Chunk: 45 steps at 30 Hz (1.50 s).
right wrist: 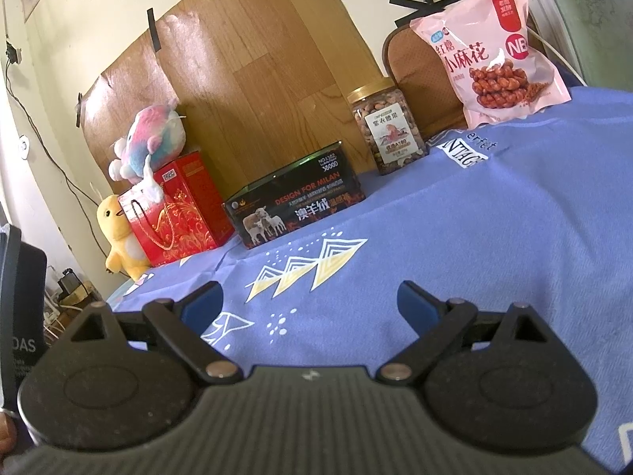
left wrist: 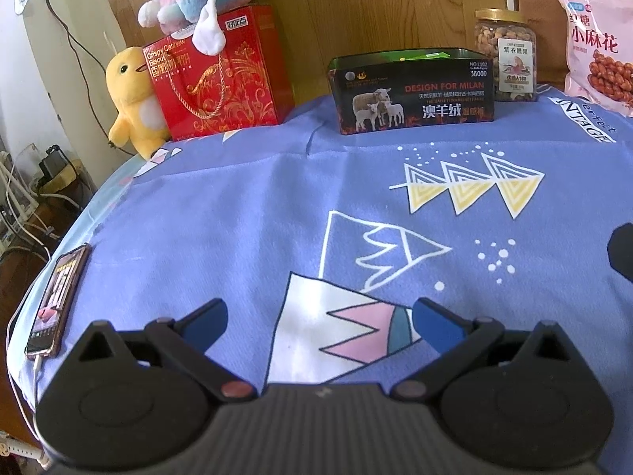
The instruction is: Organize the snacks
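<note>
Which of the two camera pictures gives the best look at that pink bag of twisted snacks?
The right wrist view: the whole pink snack bag shows there, leaning upright behind the blue cloth. In the left wrist view the pink snack bag is cut off by the frame's right edge.

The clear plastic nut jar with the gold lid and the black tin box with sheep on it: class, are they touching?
Apart. The right wrist view shows bare wooden board between the nut jar and the black tin box.
</note>
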Motion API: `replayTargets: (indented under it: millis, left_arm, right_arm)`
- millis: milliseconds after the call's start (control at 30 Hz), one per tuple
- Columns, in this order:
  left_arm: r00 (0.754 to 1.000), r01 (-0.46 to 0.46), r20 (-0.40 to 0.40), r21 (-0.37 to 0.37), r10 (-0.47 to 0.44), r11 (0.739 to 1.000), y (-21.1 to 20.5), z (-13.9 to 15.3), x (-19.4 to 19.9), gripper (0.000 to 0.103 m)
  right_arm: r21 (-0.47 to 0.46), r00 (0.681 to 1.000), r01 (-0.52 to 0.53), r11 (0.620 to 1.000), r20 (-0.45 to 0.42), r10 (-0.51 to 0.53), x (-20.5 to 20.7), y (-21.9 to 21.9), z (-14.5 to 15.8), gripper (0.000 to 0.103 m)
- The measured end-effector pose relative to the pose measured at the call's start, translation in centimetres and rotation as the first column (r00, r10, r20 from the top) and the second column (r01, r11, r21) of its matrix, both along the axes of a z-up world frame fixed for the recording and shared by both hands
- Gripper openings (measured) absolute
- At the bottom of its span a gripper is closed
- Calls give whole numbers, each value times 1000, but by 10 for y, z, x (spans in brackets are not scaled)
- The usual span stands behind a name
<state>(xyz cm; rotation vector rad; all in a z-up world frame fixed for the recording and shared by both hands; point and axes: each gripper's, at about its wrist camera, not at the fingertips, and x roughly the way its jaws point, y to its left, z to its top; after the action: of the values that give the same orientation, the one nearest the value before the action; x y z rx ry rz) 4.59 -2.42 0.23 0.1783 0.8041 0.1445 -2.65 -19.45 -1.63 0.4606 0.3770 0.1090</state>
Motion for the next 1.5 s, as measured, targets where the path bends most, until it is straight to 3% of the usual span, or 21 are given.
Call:
replayTargets:
  millis: [1500]
  left_arm:
    - [999, 18, -45, -25, -20, 1000, -3, -4, 2, 103]
  right_arm:
    - [9, 1000, 3, 1000, -8, -3, 1, -1, -2, 97]
